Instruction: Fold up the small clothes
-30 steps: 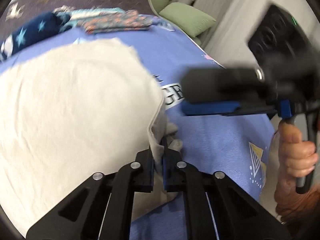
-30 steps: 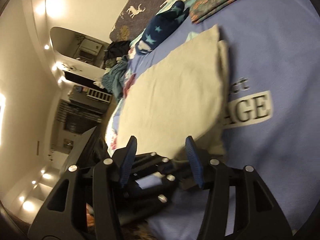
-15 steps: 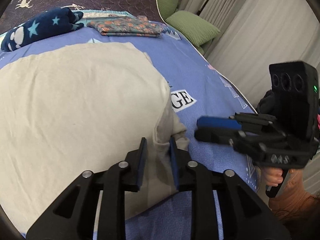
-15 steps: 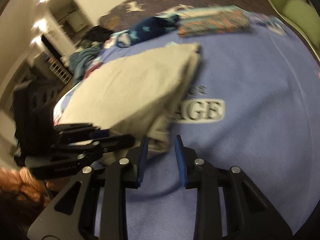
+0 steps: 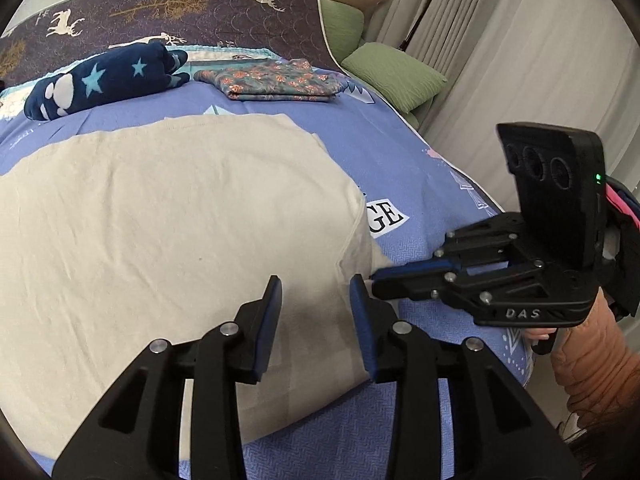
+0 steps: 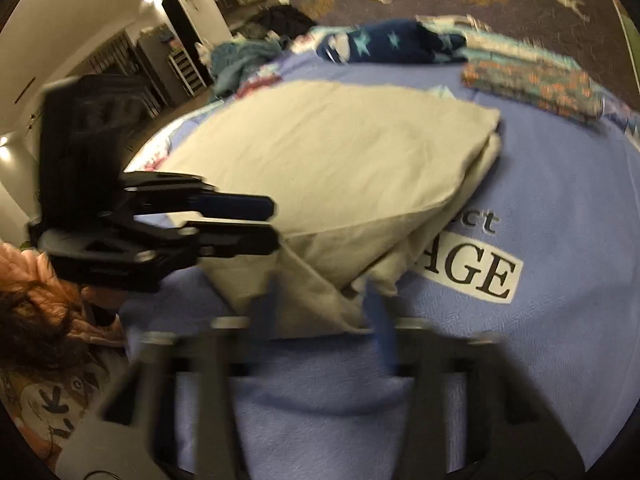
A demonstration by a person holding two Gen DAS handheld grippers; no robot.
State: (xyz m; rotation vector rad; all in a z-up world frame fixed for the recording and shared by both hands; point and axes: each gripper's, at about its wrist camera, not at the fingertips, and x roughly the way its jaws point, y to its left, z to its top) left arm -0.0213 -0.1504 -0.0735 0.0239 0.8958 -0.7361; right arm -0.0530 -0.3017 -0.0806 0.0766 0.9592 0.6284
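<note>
Cream cloth (image 5: 172,216) is spread on the bed (image 5: 404,152); its near corner is straddled untouched by the opening left claw (image 5: 316,312), while the closing right claw (image 5: 374,278) is seen at its edge, grip unclear.

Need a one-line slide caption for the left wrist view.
Left gripper opening over the folded cream cloth on the blue bedspread, right gripper alongside.

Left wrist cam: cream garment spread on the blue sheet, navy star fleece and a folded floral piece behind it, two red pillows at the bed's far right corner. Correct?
Not quite: the pillows are green, not red, as the left wrist view shows. The rest holds: the cream garment lies on the blue sheet, with the navy star fleece and the folded floral piece behind it.
</note>
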